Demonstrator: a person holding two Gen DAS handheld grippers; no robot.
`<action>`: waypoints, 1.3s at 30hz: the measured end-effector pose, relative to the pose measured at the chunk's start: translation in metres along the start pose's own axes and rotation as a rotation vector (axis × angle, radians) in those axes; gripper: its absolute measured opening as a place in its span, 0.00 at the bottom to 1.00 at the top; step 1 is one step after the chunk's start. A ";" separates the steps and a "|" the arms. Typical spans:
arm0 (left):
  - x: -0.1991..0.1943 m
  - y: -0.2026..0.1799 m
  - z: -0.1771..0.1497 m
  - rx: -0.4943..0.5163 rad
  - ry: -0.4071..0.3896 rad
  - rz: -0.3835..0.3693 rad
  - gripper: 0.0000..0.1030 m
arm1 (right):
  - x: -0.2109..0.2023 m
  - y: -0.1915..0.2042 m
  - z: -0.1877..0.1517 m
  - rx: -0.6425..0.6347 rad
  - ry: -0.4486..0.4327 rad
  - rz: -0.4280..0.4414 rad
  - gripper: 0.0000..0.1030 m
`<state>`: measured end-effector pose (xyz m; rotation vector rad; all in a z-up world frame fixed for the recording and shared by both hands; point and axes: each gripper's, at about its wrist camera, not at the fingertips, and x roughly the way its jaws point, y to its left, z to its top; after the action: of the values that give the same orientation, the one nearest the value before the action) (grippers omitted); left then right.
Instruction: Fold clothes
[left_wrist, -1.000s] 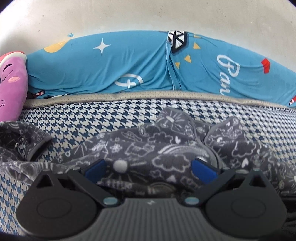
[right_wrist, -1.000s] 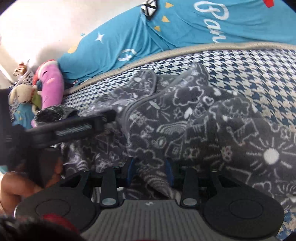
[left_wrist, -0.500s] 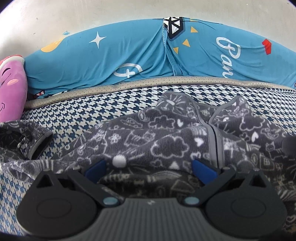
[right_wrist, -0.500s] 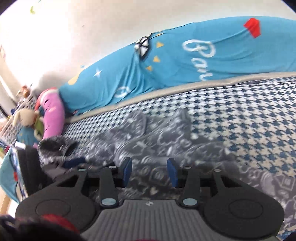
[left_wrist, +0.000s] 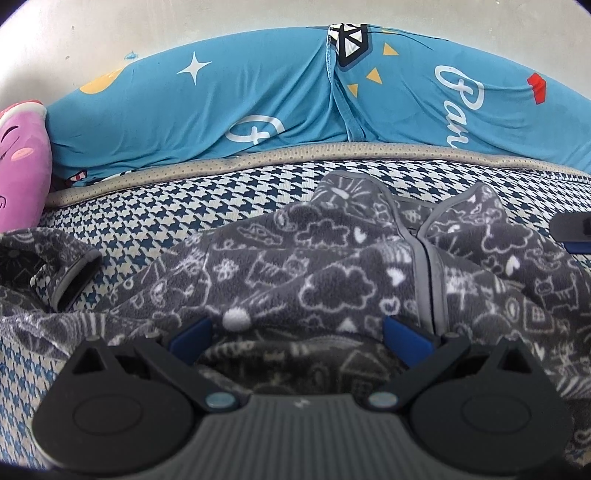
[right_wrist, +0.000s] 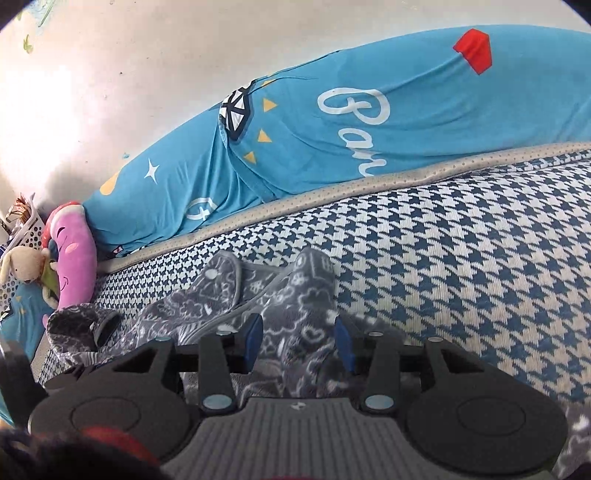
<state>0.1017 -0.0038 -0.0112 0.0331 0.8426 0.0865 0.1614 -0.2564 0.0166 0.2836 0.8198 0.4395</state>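
A grey fleece garment (left_wrist: 332, 266) printed with white doodles lies crumpled on the houndstooth bed cover (left_wrist: 155, 214). Its grey-trimmed collar points away from me and one sleeve cuff (left_wrist: 74, 273) lies at the left. My left gripper (left_wrist: 299, 332) is open, its blue pads wide apart with fleece lying between them. My right gripper (right_wrist: 297, 339) is partly closed around a bunched fold of the same garment (right_wrist: 295, 310); whether the pads pinch it I cannot tell. The right gripper's finger shows at the right edge of the left wrist view (left_wrist: 572, 229).
A long blue printed bolster (left_wrist: 295, 107) lies along the white wall behind the bed. A pink plush toy (left_wrist: 22, 166) sits at the left; in the right wrist view it (right_wrist: 74, 258) lies beside a beige stuffed animal (right_wrist: 26, 266) and a white basket (right_wrist: 26, 232).
The right gripper has swung out to the garment's right side and its jaws have widened a little. The garment has spread flatter on the bed. The left gripper stayed open.
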 end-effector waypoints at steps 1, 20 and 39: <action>0.000 0.001 0.000 -0.004 0.003 -0.004 1.00 | 0.002 -0.002 0.002 0.005 0.004 0.003 0.42; 0.002 0.002 0.000 0.005 0.028 -0.028 1.00 | 0.082 -0.012 0.018 0.042 0.112 0.023 0.61; 0.001 0.001 0.002 -0.005 0.027 -0.031 1.00 | 0.085 0.017 0.015 -0.125 0.024 -0.045 0.17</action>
<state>0.1036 -0.0029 -0.0105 0.0146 0.8700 0.0602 0.2192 -0.2023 -0.0208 0.1444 0.8168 0.4503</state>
